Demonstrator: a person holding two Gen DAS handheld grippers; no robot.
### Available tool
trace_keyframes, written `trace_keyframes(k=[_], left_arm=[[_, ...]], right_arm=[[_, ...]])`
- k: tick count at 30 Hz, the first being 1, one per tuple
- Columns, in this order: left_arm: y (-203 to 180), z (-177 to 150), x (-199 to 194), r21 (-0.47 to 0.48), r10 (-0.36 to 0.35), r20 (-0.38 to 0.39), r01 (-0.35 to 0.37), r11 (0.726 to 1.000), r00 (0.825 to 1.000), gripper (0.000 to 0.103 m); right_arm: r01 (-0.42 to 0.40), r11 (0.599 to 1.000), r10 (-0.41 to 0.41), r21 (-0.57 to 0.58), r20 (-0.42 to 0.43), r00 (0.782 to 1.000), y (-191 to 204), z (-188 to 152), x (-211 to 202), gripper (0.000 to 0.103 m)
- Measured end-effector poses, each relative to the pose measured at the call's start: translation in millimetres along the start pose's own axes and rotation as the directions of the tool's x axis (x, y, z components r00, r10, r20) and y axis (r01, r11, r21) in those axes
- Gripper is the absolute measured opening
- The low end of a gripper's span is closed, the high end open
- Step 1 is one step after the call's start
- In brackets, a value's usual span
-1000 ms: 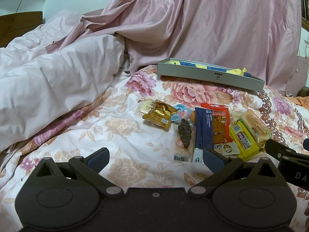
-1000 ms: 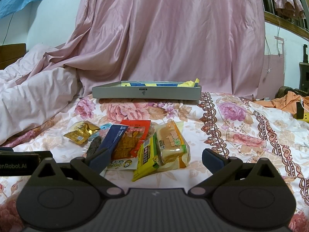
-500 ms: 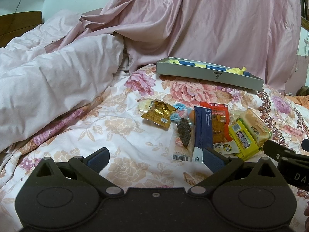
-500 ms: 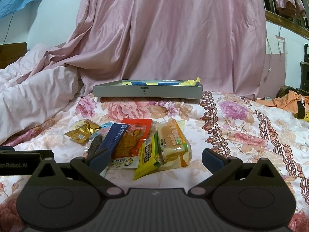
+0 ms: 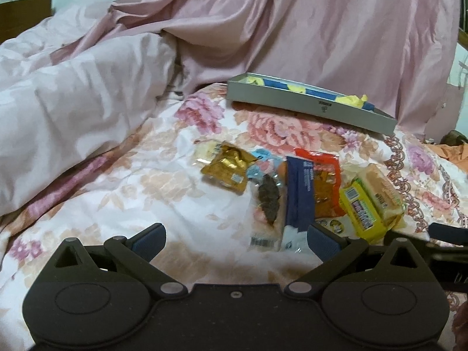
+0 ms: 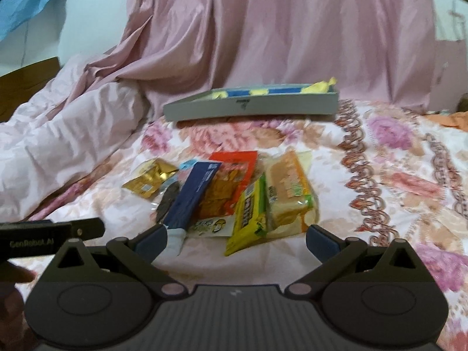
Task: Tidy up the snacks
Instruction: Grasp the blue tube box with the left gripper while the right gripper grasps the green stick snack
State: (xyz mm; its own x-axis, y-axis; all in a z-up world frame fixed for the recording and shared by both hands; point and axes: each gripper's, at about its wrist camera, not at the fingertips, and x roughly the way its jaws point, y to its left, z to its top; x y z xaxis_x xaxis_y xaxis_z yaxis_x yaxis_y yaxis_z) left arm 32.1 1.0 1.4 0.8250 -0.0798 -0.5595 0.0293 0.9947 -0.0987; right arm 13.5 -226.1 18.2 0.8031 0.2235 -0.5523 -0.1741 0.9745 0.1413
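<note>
well, my left gripper (image 5: 235, 241) and right gripper (image 6: 236, 241) hang wide apart, gripping nothing. snacks (image 6: 222, 193) lie heaped on the bedspread (image 6: 380, 181); beyond, the grey tray (image 6: 251, 108) holds yellow and blue packets (image 6: 260, 91).

home bedroom | floral bedsheet (image 6: 380, 175) | rumpled pink duvet (image 5: 73, 93) | pink curtain (image 6: 278, 29)

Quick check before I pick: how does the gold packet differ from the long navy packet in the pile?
The gold packet is short, crinkled and shiny; the navy packet is long, narrow and matte. The gold one lies at the pile's left edge, the navy one lies mid-pile, overlapping the orange packet. Both lie flat on the floral bedspread, untouched.
</note>
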Motion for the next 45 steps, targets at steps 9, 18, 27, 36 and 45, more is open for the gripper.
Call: trace_keyframes(k=[9, 18, 27, 36, 45], left_arm=[[-15, 19, 36, 0.057, -0.111, -0.047, 0.113, 0.992, 0.993, 0.102], [-34, 31, 78, 0.110, -0.216, -0.156, 0.234, 0.966, 0.964, 0.097], [-48, 38, 104, 0.122, -0.261, -0.218, 0.292, 0.949, 0.940, 0.079], [-59, 42, 131, 0.128, -0.231, -0.293, 0.277, 0.952, 0.928, 0.051], [-53, 44, 138, 0.002, -0.187, -0.298, 0.197, 0.980, 0.936, 0.036]], right_arm=[[-0.070, 0.995, 0.076, 0.066, -0.091, 0.993, -24, 4, 26, 0.103], [-0.076, 0.994, 0.085, 0.079, -0.117, 0.989, -30, 0, 47, 0.093], [-0.080, 0.994, 0.087, 0.070, -0.096, 0.992, -31, 1, 55, 0.060], [-0.087, 0.993, 0.095, 0.085, -0.089, 0.991, -33, 1, 61, 0.045], [-0.107, 0.991, 0.113, 0.079, -0.079, 0.990, -30, 2, 79, 0.047]])
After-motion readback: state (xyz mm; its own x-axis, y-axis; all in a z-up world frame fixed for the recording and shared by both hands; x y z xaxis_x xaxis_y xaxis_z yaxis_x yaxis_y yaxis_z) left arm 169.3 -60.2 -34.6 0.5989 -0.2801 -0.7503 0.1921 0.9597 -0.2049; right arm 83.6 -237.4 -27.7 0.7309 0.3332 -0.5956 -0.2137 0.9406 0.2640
